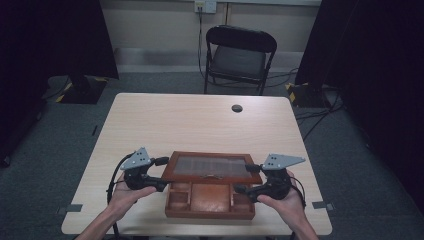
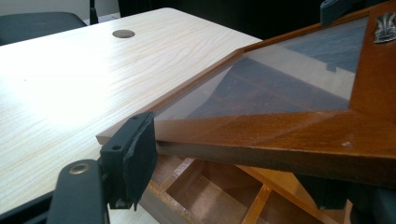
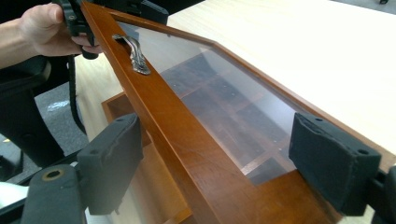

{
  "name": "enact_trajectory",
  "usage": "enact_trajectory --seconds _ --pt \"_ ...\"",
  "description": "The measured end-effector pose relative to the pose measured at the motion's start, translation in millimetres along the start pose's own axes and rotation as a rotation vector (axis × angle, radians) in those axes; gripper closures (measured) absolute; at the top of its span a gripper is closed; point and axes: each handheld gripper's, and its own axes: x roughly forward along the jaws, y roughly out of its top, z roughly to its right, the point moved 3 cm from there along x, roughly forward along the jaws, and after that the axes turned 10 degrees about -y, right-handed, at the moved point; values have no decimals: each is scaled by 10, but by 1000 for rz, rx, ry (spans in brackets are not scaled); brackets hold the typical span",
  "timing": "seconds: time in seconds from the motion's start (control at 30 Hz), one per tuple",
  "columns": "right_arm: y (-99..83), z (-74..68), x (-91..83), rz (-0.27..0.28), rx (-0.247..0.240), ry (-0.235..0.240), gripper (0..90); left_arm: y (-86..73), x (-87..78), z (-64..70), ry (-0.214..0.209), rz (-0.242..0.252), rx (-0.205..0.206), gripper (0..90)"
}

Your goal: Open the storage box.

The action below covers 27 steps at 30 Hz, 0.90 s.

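**Lid half raised over the wooden box**

Lid (image 1: 216, 166), glass-paned, sits tilted partway open above the wooden box (image 1: 210, 206) at lower centre of the high view. 2 grippers flank it: left gripper (image 1: 159, 172) pinches its left frame edge; right gripper (image 1: 247, 178) straddles the right edge, jaws spread, not clamped. Swinging it fully remains. Beyond, bare table (image 1: 200, 120); farther, a chair (image 1: 239, 55). Nothing obstructs.
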Motion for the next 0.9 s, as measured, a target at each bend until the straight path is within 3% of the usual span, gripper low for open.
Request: enact_trajectory --seconds 0.37,0.6,0.9 --pt "13 117 -1 0 -4 -59 167 96 -12 -49 -15 -6 9 278" --pt "-9 269 8 -5 27 -97 174 124 9 -75 -29 19 -3 285" --pt "-8 346 41 5 50 -97 190 197 88 -86 -50 9 2 300"
